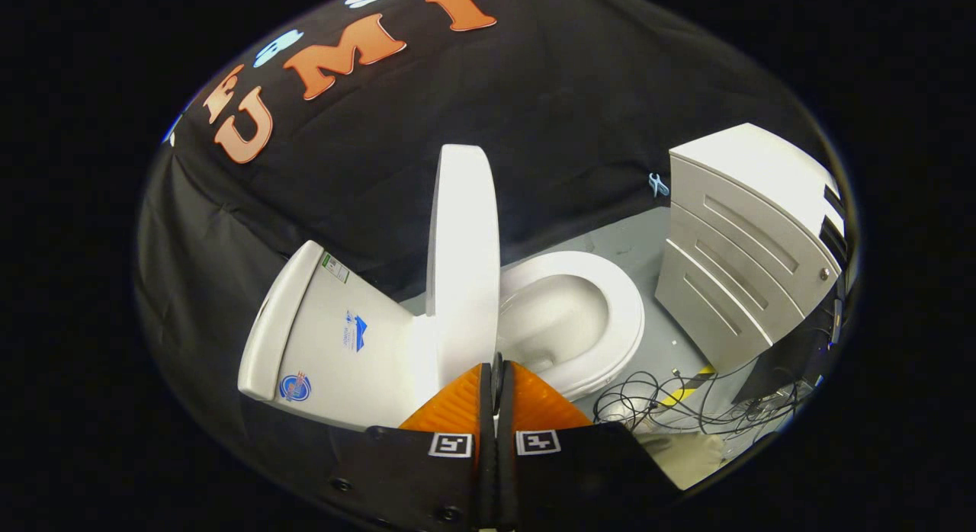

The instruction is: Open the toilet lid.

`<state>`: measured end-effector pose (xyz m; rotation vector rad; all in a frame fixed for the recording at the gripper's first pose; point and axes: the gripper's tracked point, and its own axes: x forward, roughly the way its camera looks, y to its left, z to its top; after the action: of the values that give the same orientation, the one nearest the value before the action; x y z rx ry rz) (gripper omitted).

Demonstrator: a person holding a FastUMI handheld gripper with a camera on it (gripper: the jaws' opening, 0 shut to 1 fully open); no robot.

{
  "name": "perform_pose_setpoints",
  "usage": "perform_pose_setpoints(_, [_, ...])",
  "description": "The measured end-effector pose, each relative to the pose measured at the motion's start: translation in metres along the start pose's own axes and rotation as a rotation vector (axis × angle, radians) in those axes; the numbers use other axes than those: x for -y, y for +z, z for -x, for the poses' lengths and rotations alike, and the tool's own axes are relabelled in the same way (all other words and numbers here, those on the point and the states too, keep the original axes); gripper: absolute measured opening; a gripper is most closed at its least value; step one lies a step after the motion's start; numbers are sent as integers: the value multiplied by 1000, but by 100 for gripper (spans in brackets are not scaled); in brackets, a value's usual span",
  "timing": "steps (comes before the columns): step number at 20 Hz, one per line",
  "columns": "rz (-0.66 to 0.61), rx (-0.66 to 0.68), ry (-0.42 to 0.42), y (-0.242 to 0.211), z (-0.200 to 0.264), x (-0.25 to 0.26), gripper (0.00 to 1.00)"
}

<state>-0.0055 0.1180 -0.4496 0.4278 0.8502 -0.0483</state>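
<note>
- toilet lid (463, 257) stands raised, nearly upright on its hinge, edge-on to me; its lower edge sits just ahead of my fingertips, rising between the tank and the bowl.
- black cloth wall (579, 120) hangs behind everything, draped down to the floor.
- white cabinet (740, 250) with slatted drawer fronts stands beyond the bowl's front end, apart from it, a small round knob on its side.
- tank (328, 341) lies on the other side of the lid from the bowl, its flat top turned away from the lid, with stickers on the face towards me.
- seat and bowl (579, 311): the seat ring is down, the bowl open to view.
- grey floor (633, 235) shows between toilet and cabinet.
- cable tangle (671, 402) lies on the floor near the bowl's front, beside a yellow-and-black strip.
- my gripper (497, 368): i see the two fingers pressed together, only a thin seam between them, nothing pinched. the tips come up against the lid's base; i cannot tell whether they touch it.
</note>
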Motion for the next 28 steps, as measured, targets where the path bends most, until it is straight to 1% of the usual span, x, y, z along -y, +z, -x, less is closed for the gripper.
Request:
perform_pose_setpoints(7, [63,44,-22,-1,9,-37,8])
perform_pose_setpoints(11, [109,64,-31,-1,13,-51,8])
perform_pose_setpoints(15, [114,72,-29,-1,15,-60,7])
perform_pose_setpoints(21, [177,89,-30,-4,19,-81,7])
perform_pose_setpoints(28, [216,103,-37,-8,21,-102,7])
